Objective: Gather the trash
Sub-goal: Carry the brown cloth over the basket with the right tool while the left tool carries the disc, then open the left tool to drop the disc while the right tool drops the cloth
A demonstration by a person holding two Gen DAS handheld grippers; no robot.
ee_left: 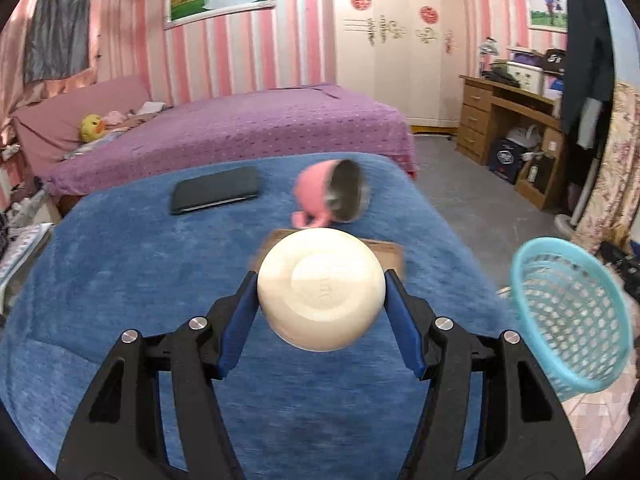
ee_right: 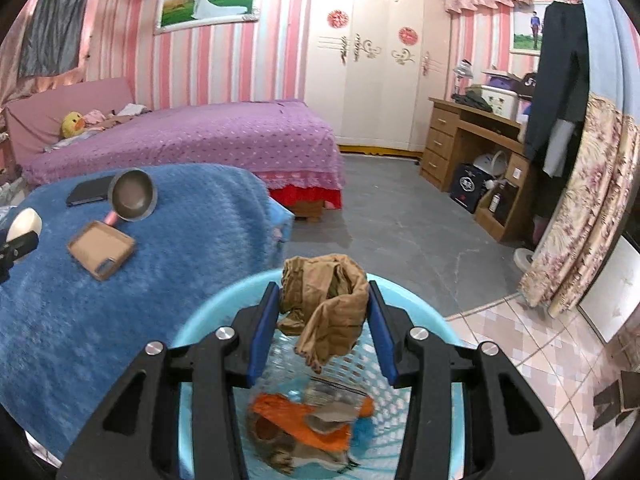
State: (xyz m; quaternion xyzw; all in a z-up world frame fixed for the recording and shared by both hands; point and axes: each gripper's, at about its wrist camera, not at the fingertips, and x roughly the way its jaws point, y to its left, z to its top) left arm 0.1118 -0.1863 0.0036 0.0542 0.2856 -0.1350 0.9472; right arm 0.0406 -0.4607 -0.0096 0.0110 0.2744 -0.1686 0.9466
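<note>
1. Worktop (ee_right: pixel 120 320), draped in blue plush cloth. Carries the non-trash items; none of these belong in the step.

2. Blue basket (ee_right: pixel 424 320), pale perforated plastic, standing off the worktop's right edge, on the floor as far as can be judged. Already holds an orange wrapper (ee_right: pixel 304 420) and other scraps. It is the drop target.

3. Right claw (ee_right: pixel 324 316), directly over the basket mouth, clenched on crumpled brown paper (ee_right: pixel 328 300), which hangs between the blue pads. Judgement: spread the pads here, with the paper centred above the opening rather than near the rim, and let it fall clear before lifting away.

4. Left claw (ee_left: pixel 322 296), above the middle of the worktop, grasping a cream round object (ee_left: pixel 320 288), cup-like or bowl-like; what it is cannot be told. Judgement: carry it toward the right edge only once the right claw has cleared the basket, so the two do not meet.

5. Pink cup (ee_left: pixel 332 194), lying tipped on its side near the far edge.

6. Black case (ee_left: pixel 216 195), flat, far-left area.

7. Brown phone case (ee_right: pixel 101 249), flat, just nearer than the cup.
</note>
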